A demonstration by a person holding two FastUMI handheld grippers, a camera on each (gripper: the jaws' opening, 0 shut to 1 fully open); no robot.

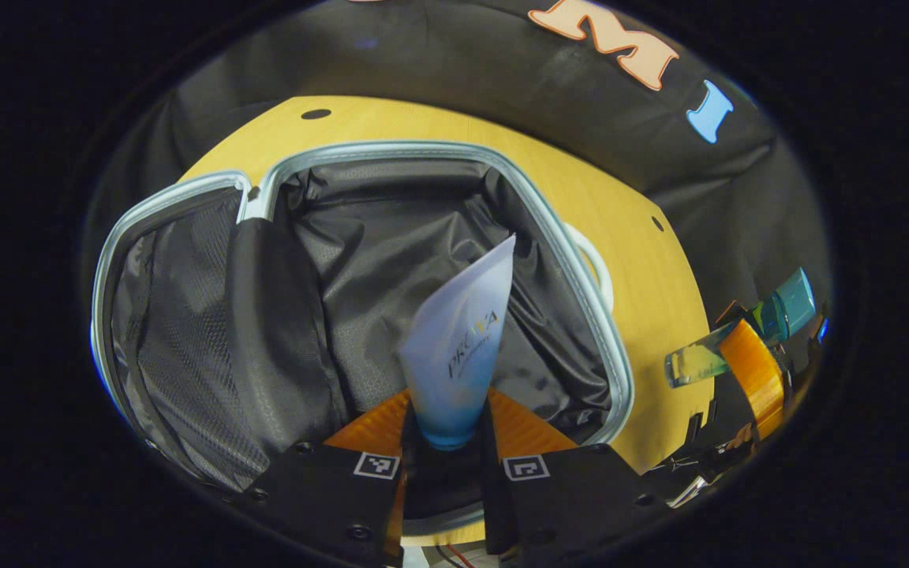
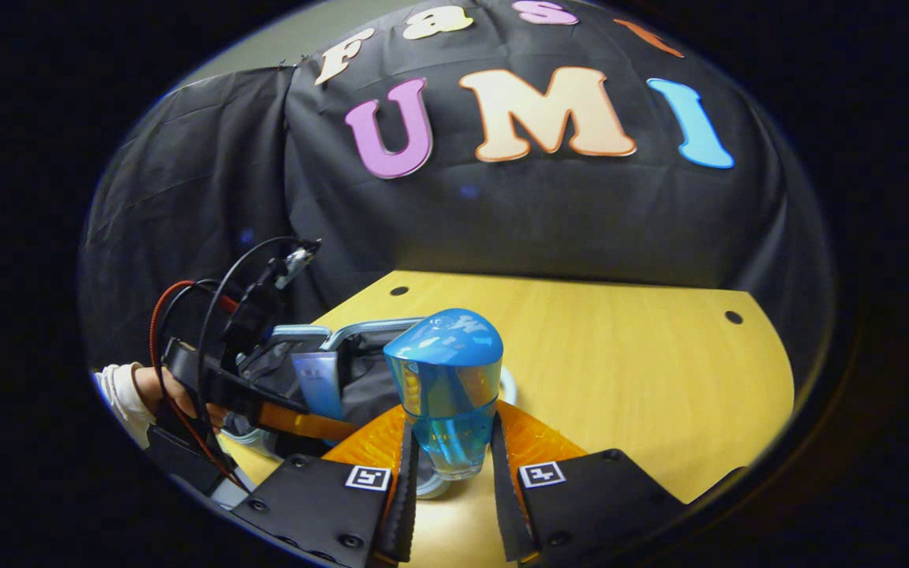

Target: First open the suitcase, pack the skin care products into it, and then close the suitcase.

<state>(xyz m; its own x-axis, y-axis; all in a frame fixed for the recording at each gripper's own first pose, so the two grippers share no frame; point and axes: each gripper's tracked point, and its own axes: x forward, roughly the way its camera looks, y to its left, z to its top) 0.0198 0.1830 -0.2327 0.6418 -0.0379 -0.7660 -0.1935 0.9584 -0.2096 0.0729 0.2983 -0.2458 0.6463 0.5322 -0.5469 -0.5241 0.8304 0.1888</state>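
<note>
My left gripper (image 1: 448,457) pinches the tube (image 1: 461,347) at its lower end, and the tube stands up over the open suitcase (image 1: 391,268) lying on the table (image 1: 644,260). The lid half (image 1: 178,331) lies to the left of the main compartment. Off to the right, beyond the suitcase's rim, sits my right gripper (image 2: 451,465), closed on the bottle (image 2: 447,386), which stands on the table. From there, the suitcase lies behind and to the left of the bottle.
</note>
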